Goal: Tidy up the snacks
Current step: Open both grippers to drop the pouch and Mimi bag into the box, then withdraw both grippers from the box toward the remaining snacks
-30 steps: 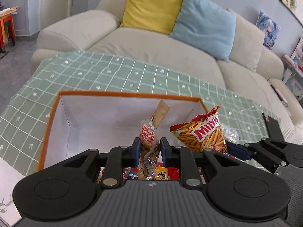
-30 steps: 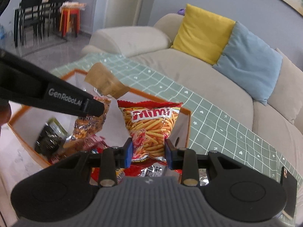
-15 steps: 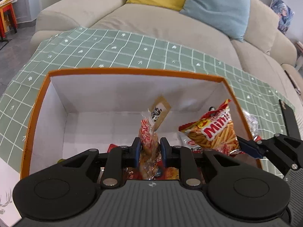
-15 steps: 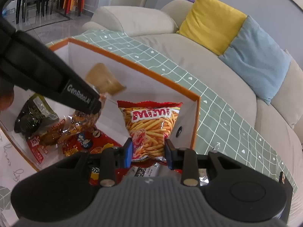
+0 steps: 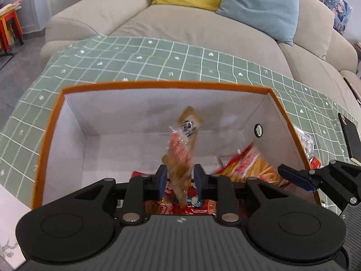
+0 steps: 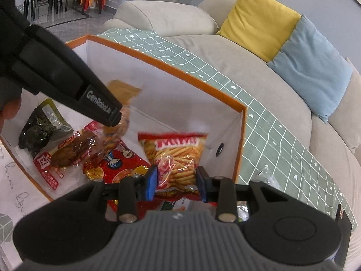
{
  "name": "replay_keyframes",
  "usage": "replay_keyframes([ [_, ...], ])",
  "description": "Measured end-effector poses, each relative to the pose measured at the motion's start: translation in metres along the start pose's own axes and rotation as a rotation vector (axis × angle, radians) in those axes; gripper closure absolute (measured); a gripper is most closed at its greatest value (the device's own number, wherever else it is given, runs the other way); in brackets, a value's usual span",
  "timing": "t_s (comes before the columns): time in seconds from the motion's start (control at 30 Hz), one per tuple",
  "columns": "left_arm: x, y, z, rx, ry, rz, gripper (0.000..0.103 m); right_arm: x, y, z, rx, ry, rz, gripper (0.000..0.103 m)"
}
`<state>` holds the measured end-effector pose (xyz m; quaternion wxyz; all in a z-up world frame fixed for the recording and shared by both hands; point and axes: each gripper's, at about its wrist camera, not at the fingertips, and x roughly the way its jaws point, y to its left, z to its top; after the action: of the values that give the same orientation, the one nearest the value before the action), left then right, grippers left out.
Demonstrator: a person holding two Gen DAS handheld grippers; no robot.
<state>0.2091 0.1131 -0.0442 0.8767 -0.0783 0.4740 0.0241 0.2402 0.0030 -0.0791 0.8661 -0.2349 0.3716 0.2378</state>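
An orange-rimmed white box [image 5: 158,84] stands on the green checked tablecloth; it also shows in the right wrist view [image 6: 180,67]. My left gripper [image 5: 180,180] is over the box, its jaws parted around a clear brown snack packet [image 5: 182,155] that is blurred and tilting between them. My right gripper [image 6: 177,184] has widened jaws around a red Mimi chips bag [image 6: 176,153], blurred and low in the box's right corner. Several snack packets [image 6: 74,151] lie on the box floor.
A beige sofa [image 5: 203,22] with yellow and blue cushions stands behind the table. Loose wrappers [image 6: 266,180] lie on the cloth right of the box. A black device [image 5: 349,135] stands at the right table edge. White paper [image 5: 9,225] lies at the near left.
Both grippers have moved down over the box and their jaws have widened. The chips bag has dropped lower into the box; the brown packet is slipping between the left jaws.
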Motion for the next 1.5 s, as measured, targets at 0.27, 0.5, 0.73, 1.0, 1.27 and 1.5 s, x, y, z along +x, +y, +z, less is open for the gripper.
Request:
replay_keyframes([
  [0.27, -0.032, -0.006, -0.001, 0.02, -0.091, 0.019, 0.043, -0.022, -0.005, 0.0, 0.047, -0.035, -0.005, 0.052],
  [0.5, -0.075, -0.016, -0.011, 0.042, -0.259, 0.036, 0.037, -0.058, -0.024, -0.009, 0.197, -0.115, -0.044, 0.044],
  [0.73, -0.108, -0.04, -0.037, 0.085, -0.397, 0.021, 0.035, -0.1, -0.038, -0.034, 0.337, -0.221, -0.077, 0.043],
  [1.0, -0.126, -0.073, -0.067, 0.145, -0.43, -0.02, 0.041, -0.134, -0.052, -0.079, 0.43, -0.268, -0.146, 0.043],
  [1.27, -0.121, -0.106, -0.098, 0.209, -0.384, -0.104, 0.043, -0.146, -0.068, -0.132, 0.493, -0.211, -0.188, 0.039],
  [1.5, -0.097, -0.139, -0.12, 0.285, -0.263, -0.175, 0.043, -0.144, -0.081, -0.181, 0.525, -0.131, -0.218, 0.039],
])
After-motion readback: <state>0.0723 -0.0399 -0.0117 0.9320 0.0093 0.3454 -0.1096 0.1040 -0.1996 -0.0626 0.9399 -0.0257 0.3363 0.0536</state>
